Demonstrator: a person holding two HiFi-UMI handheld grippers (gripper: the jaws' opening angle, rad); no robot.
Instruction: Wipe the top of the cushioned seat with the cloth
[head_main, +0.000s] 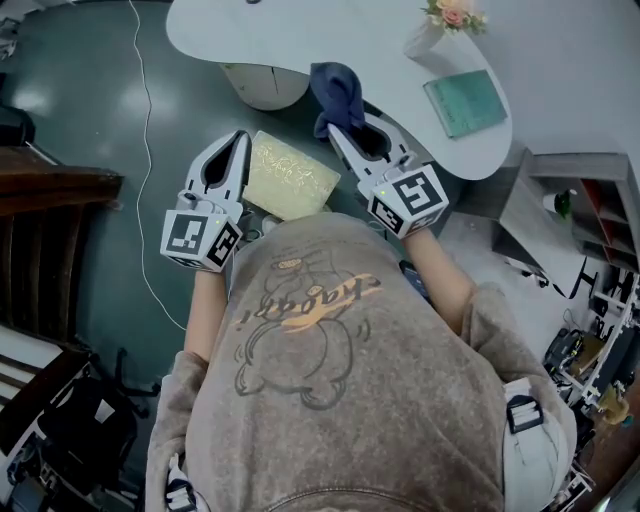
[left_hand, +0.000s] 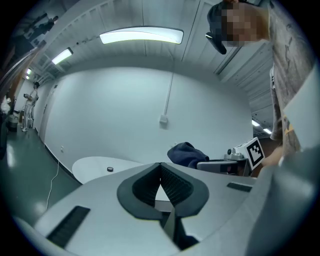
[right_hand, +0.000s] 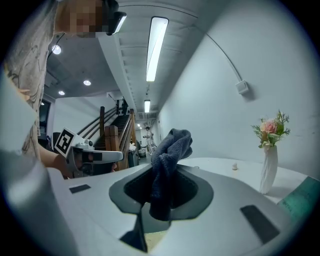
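Note:
A dark blue cloth (head_main: 337, 95) is bunched between the jaws of my right gripper (head_main: 343, 133), which is shut on it; it sticks up past the tips (right_hand: 170, 150). Below and between both grippers lies the cushioned seat (head_main: 288, 177), a pale yellow patterned square, partly hidden by the person's body. My left gripper (head_main: 237, 141) hovers over the seat's left edge, its jaws closed tip to tip (left_hand: 160, 167) on nothing. The cloth (left_hand: 187, 154) and right gripper show at the right of the left gripper view.
A white curved table (head_main: 330, 40) lies just beyond the seat, carrying a teal book (head_main: 465, 102) and a white vase of flowers (head_main: 440, 25). A white cable (head_main: 145, 150) runs down the green floor at left. Dark wooden stairs (head_main: 40, 250) stand far left, shelving (head_main: 590, 230) at right.

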